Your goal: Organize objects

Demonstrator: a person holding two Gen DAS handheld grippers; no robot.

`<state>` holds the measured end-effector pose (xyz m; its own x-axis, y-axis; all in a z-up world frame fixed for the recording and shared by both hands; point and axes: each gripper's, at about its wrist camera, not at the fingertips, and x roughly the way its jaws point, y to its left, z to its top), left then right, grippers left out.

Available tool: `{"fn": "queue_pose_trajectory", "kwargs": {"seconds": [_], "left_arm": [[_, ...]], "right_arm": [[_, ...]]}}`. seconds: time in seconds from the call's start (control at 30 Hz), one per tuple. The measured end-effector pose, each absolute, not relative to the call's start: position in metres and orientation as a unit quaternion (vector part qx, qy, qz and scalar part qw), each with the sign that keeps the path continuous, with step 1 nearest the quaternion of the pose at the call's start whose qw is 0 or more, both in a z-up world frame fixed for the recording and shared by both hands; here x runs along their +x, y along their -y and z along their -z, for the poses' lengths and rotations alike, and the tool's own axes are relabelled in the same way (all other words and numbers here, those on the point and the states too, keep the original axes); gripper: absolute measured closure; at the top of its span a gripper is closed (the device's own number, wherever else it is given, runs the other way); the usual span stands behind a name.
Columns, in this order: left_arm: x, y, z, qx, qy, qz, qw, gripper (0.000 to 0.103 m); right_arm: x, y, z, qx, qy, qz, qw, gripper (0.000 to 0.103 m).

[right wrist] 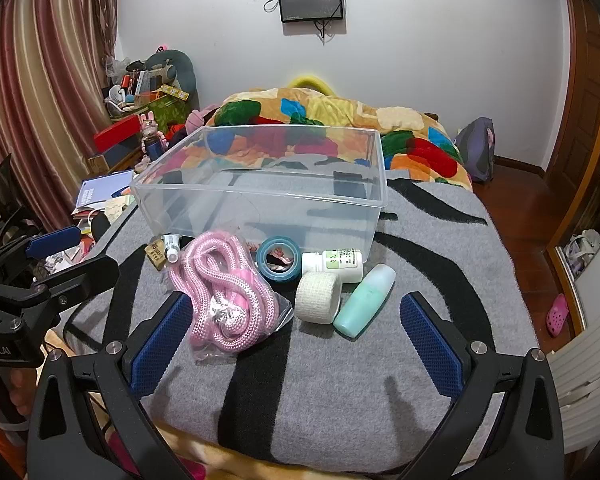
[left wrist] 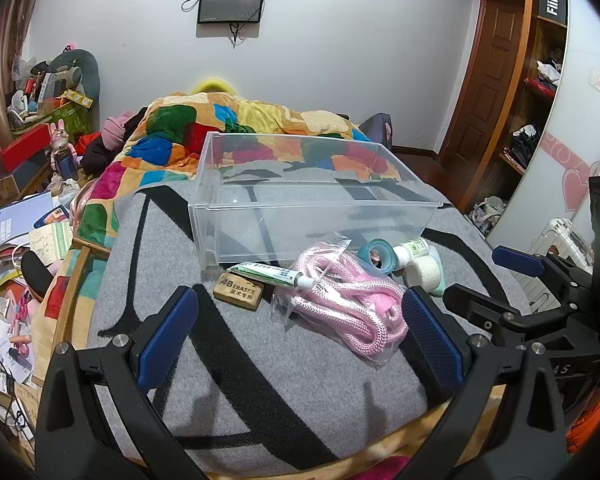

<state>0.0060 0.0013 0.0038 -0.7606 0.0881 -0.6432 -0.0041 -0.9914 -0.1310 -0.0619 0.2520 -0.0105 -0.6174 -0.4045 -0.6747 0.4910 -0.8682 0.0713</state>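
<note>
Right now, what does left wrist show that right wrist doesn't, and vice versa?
Only the left wrist view: the eraser's printed top face and the full ointment tube beside it, plus the wooden wardrobe shelves at right.

Only the right wrist view: the whole mint-green bottle, lying on its side against the white bandage roll, and the striped curtain.

Both: the empty clear bin, bagged pink rope, blue tape roll, white bottle, and both tools open, left tool and right tool.
</note>
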Motion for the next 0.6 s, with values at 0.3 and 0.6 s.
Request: {"fn": "queue_pose_trajectory", "kwargs": {"seconds": [0.3,0.6], "left_arm": [[0.0068,-0.0013,-0.0003,-0.349,0.064,-0.935,0.024,0.0],[0.0069,-0.0008,0.0003,-0.35,0.065,-0.934,0.024,0.0]], "right_arm": [[-0.0592,-0.2507,0.0117,0.361,-0.059,0.897,0.25,0.0],[-0.0549,-0.2489,0.0145,0.361,-0.059,0.896,0.252,0.0]]}}
